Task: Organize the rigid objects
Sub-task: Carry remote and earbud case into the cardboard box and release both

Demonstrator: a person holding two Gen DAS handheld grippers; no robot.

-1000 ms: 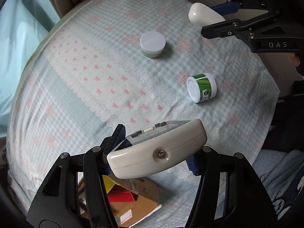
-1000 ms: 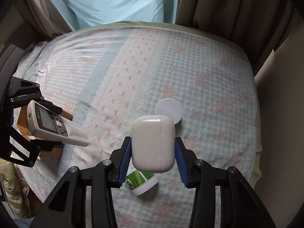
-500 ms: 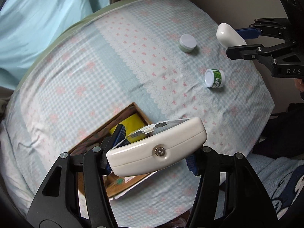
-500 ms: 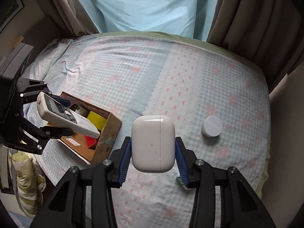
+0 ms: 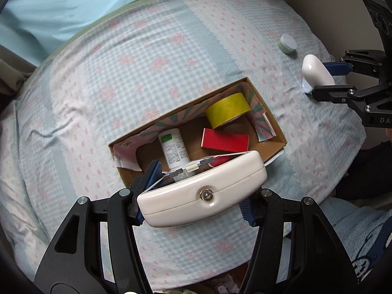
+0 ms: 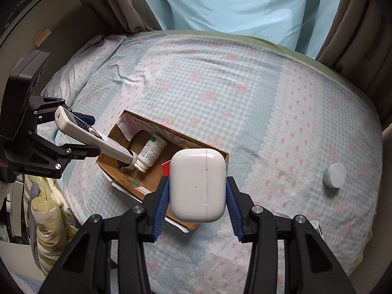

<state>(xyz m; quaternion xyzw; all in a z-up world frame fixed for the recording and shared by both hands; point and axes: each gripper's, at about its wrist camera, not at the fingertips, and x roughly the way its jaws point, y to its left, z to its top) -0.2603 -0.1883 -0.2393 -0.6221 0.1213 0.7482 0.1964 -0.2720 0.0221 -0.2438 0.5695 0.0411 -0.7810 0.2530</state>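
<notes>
My left gripper is shut on a cream remote control and holds it above the near end of an open cardboard box. The box holds a yellow tape roll, a red box and a white bottle. My right gripper is shut on a white earbuds case, held above the box's right end. In the right wrist view the remote points down into the box. A white-lidded jar sits on the bed at right.
The bed has a blue checked cover with pink bows. Curtains hang behind it. The white-lidded jar lies near the bed's far right edge in the left wrist view. A folded blanket lies beside the bed at left.
Both grippers have moved left across the bed with their objects. The cardboard box has come fully into view and now lies under both grippers. The jars are now farther right.
</notes>
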